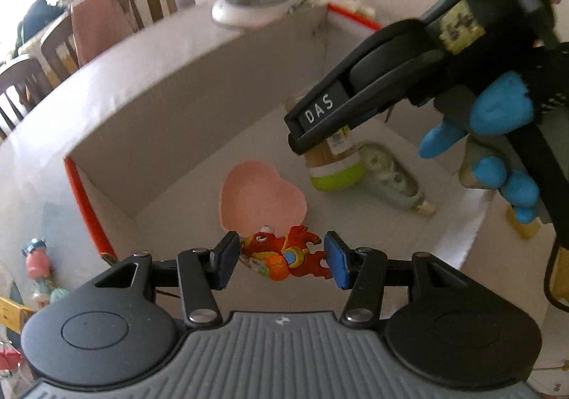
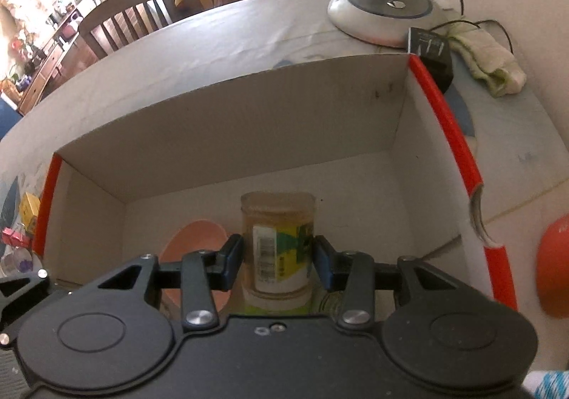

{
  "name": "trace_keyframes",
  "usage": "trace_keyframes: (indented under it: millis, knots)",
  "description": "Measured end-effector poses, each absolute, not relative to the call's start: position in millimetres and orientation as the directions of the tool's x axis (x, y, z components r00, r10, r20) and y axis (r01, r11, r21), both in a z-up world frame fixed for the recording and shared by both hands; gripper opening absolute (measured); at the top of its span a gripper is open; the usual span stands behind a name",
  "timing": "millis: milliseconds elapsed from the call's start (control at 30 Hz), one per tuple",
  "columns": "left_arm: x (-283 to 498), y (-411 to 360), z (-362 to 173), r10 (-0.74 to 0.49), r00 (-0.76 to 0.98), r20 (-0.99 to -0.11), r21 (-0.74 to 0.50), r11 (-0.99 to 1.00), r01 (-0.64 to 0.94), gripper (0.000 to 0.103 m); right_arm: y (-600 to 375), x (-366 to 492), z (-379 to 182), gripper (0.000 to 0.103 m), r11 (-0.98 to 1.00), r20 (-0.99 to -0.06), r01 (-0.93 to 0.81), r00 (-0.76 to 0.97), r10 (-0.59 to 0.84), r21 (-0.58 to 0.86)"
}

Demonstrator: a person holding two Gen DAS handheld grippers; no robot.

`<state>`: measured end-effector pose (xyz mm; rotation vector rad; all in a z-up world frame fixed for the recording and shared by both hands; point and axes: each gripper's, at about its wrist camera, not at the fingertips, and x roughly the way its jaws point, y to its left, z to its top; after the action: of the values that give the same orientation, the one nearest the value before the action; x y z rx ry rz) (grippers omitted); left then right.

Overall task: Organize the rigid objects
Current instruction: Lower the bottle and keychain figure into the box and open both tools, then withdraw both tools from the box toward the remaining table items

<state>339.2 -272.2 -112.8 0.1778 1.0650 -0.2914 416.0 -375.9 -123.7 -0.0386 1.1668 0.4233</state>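
Both grippers hang over an open cardboard box [image 2: 227,135] with red-taped edges that stands on the bench [image 2: 213,43]. The left gripper [image 1: 282,258] has its jaws pinching a flat red and orange figure [image 1: 286,256] by its two ends, held above the box floor near the front wall. The right gripper [image 2: 278,262] has its jaws clamped on the sides of a jar [image 2: 278,239], which is tipped so that its green lid [image 1: 336,178] points down toward the box floor. On the box floor lie a pink heart-shaped dish [image 1: 261,198], just behind the figure, and a clear bottle [image 1: 393,178] on its side beside the jar. A lamp base [image 2: 380,12] sits on the bench behind the box.
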Motion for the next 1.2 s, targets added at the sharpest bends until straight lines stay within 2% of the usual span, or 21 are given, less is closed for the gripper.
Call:
trace_keyframes:
  millis: [67, 500, 633, 867, 1067, 1200]
  knots:
    - [344, -272, -117, -0.143, 0.429, -0.892, 0.0, 0.948, 0.317, 0.052, -375, 418, -126, 0.038, 0.918, -0.899, -0.349, 0.316, 0.304, 0.188]
    - [360, -276, -134, -0.118, 0.282, -0.952, -0.02, 0.945, 0.327, 0.053, -380, 421, -128, 0.044, 0.908, -0.898, -0.344, 0.277, 0.34, 0.238]
    - [359, -274, -133, -0.133, 0.272, -0.953, -0.037, 0.943, 0.332, 0.056, -385, 416, -124, 0.049, 0.908, -0.895, -0.34, 0.281, 0.347, 0.245]
    - [348, -266, -117, -0.171, 0.341, -0.924, -0.056, 0.945, 0.323, 0.062, -393, 407, -113, 0.056, 0.905, -0.885, -0.34, 0.296, 0.359, 0.254]
    - [324, -256, -91, -0.204, 0.442, -0.873, -0.072, 0.952, 0.296, 0.062, -395, 395, -93, 0.058, 0.895, -0.866, -0.356, 0.317, 0.386, 0.269]
    - [311, -246, -74, -0.218, 0.483, -0.848, -0.093, 0.959, 0.27, 0.062, -394, 383, -78, 0.063, 0.89, -0.852, -0.368, 0.339, 0.399, 0.27]
